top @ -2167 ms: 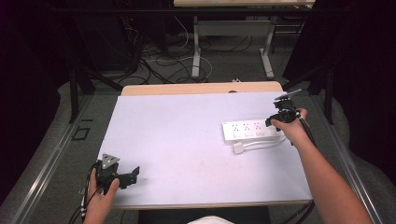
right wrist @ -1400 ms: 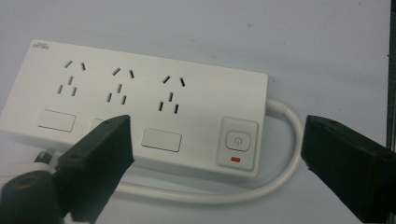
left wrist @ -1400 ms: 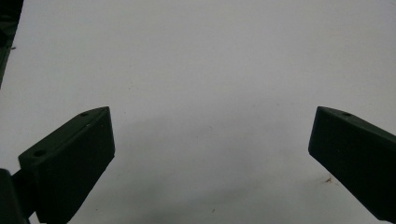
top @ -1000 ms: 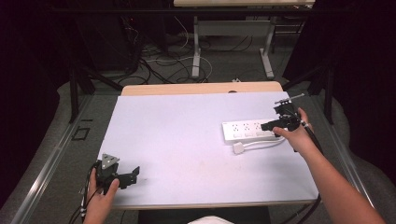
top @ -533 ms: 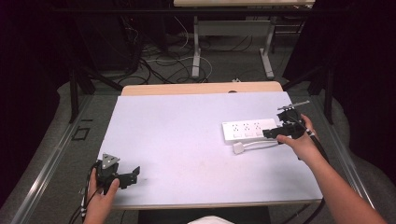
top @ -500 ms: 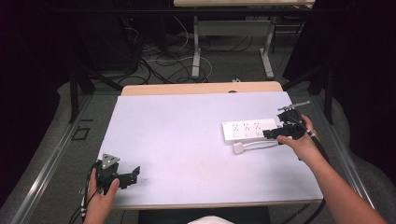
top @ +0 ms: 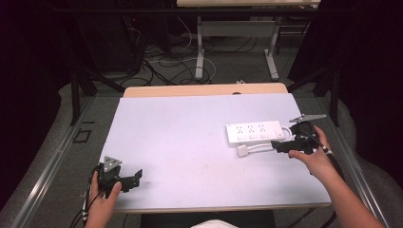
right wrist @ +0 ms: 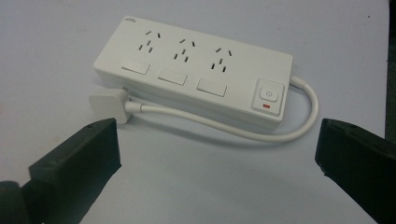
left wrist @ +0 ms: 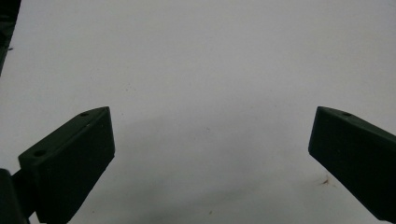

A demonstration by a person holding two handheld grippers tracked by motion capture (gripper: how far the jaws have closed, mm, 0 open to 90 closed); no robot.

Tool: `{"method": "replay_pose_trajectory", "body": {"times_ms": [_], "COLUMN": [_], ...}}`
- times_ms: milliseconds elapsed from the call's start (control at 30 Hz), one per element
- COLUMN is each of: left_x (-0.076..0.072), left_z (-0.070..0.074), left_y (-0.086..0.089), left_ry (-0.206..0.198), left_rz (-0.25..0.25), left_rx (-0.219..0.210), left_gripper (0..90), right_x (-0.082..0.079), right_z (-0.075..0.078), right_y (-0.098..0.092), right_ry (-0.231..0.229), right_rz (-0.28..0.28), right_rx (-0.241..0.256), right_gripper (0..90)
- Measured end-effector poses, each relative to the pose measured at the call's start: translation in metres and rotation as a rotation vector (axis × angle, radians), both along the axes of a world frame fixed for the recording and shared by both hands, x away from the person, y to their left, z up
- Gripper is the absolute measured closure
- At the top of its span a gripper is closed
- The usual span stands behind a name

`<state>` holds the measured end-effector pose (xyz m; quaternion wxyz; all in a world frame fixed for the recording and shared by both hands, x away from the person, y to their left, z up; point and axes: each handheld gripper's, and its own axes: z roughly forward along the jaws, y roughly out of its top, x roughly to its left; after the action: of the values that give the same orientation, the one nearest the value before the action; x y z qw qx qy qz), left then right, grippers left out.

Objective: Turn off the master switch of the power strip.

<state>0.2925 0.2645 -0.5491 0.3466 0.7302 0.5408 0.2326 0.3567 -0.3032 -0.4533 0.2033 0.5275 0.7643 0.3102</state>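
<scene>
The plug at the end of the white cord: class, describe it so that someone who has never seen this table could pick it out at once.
Start at the pale table and go to the white power strip on its right side. A white cord leaves the switch end and loops back along the near edge to the plug, a small flat white block beside the strip's other end, ahead of the open right gripper.
</scene>
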Motion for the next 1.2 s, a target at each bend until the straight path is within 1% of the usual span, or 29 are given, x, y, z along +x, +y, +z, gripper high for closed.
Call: {"method": "replay_pose_trajectory", "body": {"times_ms": [67,200,267,333,433,600,667,700,733,767,867,900,1000,1033,1100,1133,1167,1200], "left_x": [0.0,0.0,0.0,0.0,0.0,0.0,0.0,0.0,0.0,0.0,0.0,0.0,0.0,0.0,0.0,0.0,0.0,0.0], "left_z": [0.0,0.0,0.0,0.0,0.0,0.001,0.0,0.0,0.0,0.0,0.0,0.0,0.0,0.0,0.0,0.0,0.0,0.0], "left_y": [0.0,0.0,0.0,0.0,0.0,0.0,0.0,0.0,0.0,0.0,0.0,0.0,0.0,0.0,0.0,0.0,0.0,-0.001], "left_ry": [-0.001,-0.001,-0.001,-0.001,-0.002,0.003,-0.001,-0.001,-0.001,-0.001,-0.001,-0.001,0.004,0.004,0.005,0.005,0.002,0.001], "left_rz": [0.0,0.001,0.002,0.002,-0.001,-0.003,0.001,0.002,0.002,0.002,0.001,0.001,-0.001,-0.003,-0.005,-0.006,-0.002,-0.002], "left_rx": [0.0,0.0,-0.001,0.0,0.001,0.004,0.0,0.0,0.0,-0.001,0.0,-0.001,0.002,0.003,0.006,0.008,0.003,0.002], "left_gripper": [0.5,0.5,0.5,0.5,0.5,0.5,0.4,0.4,0.5,0.5,0.5,0.5,0.5,0.5,0.4,0.4,0.5,0.5], "right_x": [-0.006,-0.016,-0.022,-0.027,-0.034,-0.044,-0.047,-0.049,-0.051,-0.052,-0.056,-0.058,-0.06,-0.061,-0.062,-0.063,-0.063,-0.064], "right_z": [-0.002,-0.009,-0.014,-0.019,-0.026,-0.038,-0.042,-0.044,-0.046,-0.049,-0.057,-0.059,-0.069,-0.071,-0.076,-0.079,-0.08,-0.082], "right_y": [-0.002,-0.007,-0.009,-0.011,-0.014,-0.018,-0.019,-0.02,-0.021,-0.023,-0.026,-0.027,-0.031,-0.031,-0.033,-0.033,-0.034,-0.036], "right_ry": [-0.009,-0.017,-0.028,-0.03,-0.03,-0.047,-0.05,-0.062,-0.06,-0.069,-0.078,-0.073,-0.073,-0.067,-0.069,-0.068,-0.064,-0.066], "right_rz": [-0.003,-0.005,-0.009,-0.015,-0.024,-0.042,-0.048,-0.054,-0.058,-0.057,-0.089,-0.094,-0.11,-0.117,-0.131,-0.146,-0.152,-0.154], "right_rx": [0.016,0.027,0.027,0.029,0.042,0.051,0.064,0.059,0.067,0.06,0.072,0.086,0.098,0.105,0.113,0.114,0.119,0.113], "right_gripper": [0.0,0.0,0.0,0.0,0.0,0.0,0.0,0.1,0.3,0.4,0.5,0.9,1.0,1.0,1.0,0.9,1.0,1.0]}}
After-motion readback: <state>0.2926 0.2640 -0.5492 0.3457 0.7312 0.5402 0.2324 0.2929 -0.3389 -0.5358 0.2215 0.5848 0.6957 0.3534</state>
